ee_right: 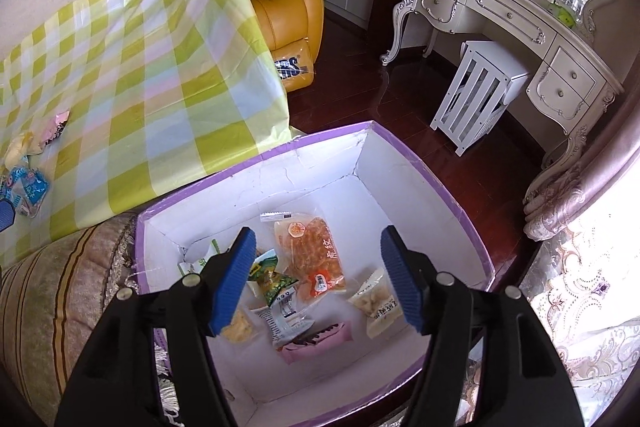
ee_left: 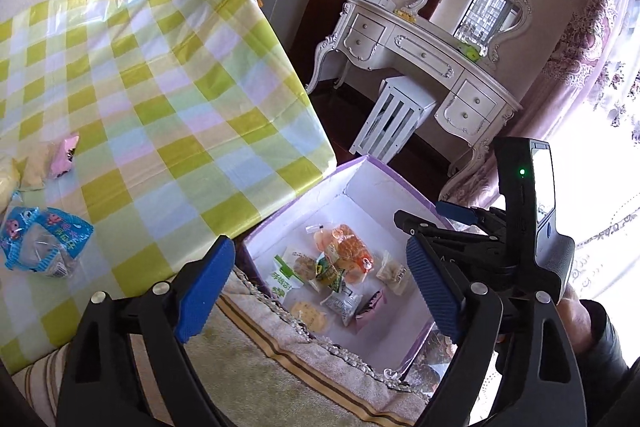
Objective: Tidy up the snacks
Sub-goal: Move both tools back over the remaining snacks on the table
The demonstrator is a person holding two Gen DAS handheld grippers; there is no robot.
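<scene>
**Snack packets: surface to box, both fingers empty**

On the far left of the yellow-green checked plastic-covered surface (ee_left: 160,75), the packets not yet sorted lie in a loose group: a blue-and-white crinkled plastic snack packet (ee_left: 42,245) nearest the edge, a pale yellow soft packet (ee_left: 10,177) beyond it, and a small pink foil-type wrapper (ee_left: 64,157) just beside that.

Centre of view, the left gripper (ee_left: 316,291) stands wide open with nothing between its blue ribbed fingers (ee_left: 204,283). It hangs over the edge of a striped beige fabric cushion (ee_left: 280,379), between the surface and the box.

Right of the surface, the purple-rimmed white cardboard box (ee_right: 256,183) holds the sorted snacks: an orange transparent packet of dried fruit (ee_right: 316,255), a green triangular packet (ee_right: 268,277), a white cracker packet (ee_right: 378,301), and a pink wrapper (ee_right: 316,343), all lying flat on the box floor. The right gripper (ee_right: 320,283) is poised over them, roughly half open and empty.

Handling assessment: the remaining packets appear light, soft and air-filled, with slippery film. Grip across a crimped end seam or the flat middle; use light pressure, as the contents are likely brittle.
</scene>
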